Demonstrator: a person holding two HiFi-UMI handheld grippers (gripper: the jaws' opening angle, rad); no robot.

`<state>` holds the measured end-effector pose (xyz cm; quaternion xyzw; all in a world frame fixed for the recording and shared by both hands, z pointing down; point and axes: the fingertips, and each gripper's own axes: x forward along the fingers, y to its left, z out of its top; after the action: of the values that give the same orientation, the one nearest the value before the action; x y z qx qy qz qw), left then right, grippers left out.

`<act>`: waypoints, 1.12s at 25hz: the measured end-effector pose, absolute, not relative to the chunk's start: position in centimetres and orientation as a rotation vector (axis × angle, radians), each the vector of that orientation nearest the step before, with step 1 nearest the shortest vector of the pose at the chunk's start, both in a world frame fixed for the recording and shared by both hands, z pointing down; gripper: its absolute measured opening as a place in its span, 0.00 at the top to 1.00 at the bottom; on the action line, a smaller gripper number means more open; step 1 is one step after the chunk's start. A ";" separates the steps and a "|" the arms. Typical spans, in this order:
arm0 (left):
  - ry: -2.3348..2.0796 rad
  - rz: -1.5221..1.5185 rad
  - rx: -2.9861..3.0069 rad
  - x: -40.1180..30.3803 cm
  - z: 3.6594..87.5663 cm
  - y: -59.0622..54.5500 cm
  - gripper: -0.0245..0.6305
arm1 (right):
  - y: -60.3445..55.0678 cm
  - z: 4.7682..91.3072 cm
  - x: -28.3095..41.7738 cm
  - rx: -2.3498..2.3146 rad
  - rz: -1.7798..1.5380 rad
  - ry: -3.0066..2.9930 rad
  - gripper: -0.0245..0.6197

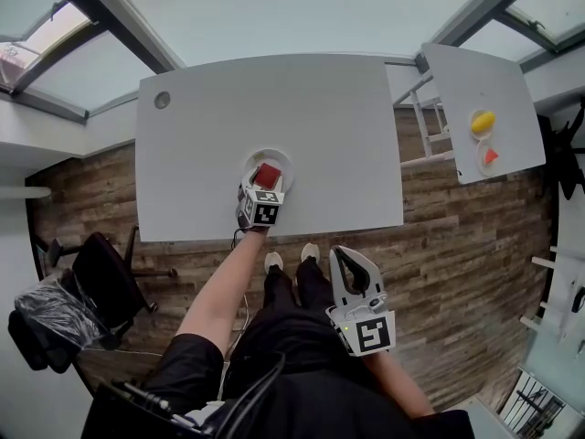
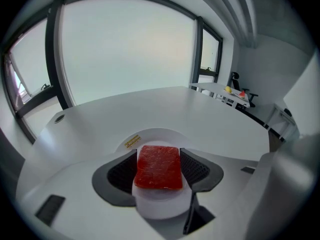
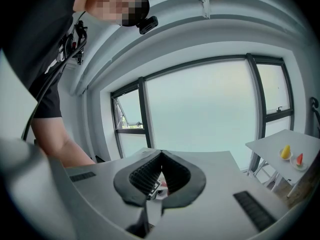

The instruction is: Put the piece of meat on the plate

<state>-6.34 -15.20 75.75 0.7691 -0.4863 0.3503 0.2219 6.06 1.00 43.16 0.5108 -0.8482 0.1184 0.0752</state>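
The piece of meat (image 2: 159, 170), a flat red slab, is clamped between the two jaws of the left gripper (image 2: 159, 158); the ribbed pads are pressed against its left and right sides. It is held right over the middle of the white plate (image 2: 161, 133) (contact with the plate surface cannot be told). A small yellow sticker (image 2: 132, 142) is seen on the plate's near-left rim. In the head view the meat (image 1: 267, 175) is seen inside the plate's outline (image 1: 249, 164), with the left gripper's marker cube (image 1: 260, 207) just at the table's near edge. The plate is placed near the front edge of the white table (image 1: 274, 99), roughly mid-width. A round cable hole (image 1: 162, 100) is seen in the table's far-left corner. The left arm (image 1: 224, 291) is stretched out to the table.

The right gripper (image 3: 160, 154) is held low beside the person's legs, well apart from the table; its jaws are closed tip to tip with nothing gripped. It is seen in the head view (image 1: 342, 254) pointing towards the table.

A second white table (image 1: 475, 80) is seen at right, well apart, with a yellow item (image 1: 483, 122) and a red item (image 1: 491, 156) on it. A black office chair (image 1: 101, 273) is seen at left on the wooden floor (image 1: 457, 245).
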 end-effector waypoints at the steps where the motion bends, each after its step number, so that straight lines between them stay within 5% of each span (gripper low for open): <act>1: -1.351 0.947 2.125 -6.4 75.4 -15.3 0.58 | 0.9 43.1 6.0 1.532 0.352 -2.548 0.96; 18: -1.408 0.501 2.332 -6.1 61.4 -8.9 0.58 | 0.2 42.3 2.5 1.449 0.382 -2.686 0.96; 23: -1.490 0.435 2.362 -6.6 55.8 -5.2 0.74 | 0.3 41.2 3.3 1.480 0.331 -2.704 0.96; 26: -1.556 0.374 2.379 -7.8 52.5 -3.6 0.95 | 0.6 40.2 2.9 1.478 0.288 -2.733 0.96; 28: -1.568 0.306 2.386 -8.3 50.6 -2.3 0.96 | 1.0 39.7 2.3 1.459 0.278 -2.758 0.96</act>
<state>-8.29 -2.31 50.63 0.8235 -0.5409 0.1057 0.1346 2.33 1.02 39.69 0.4656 -0.8805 0.0888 0.0045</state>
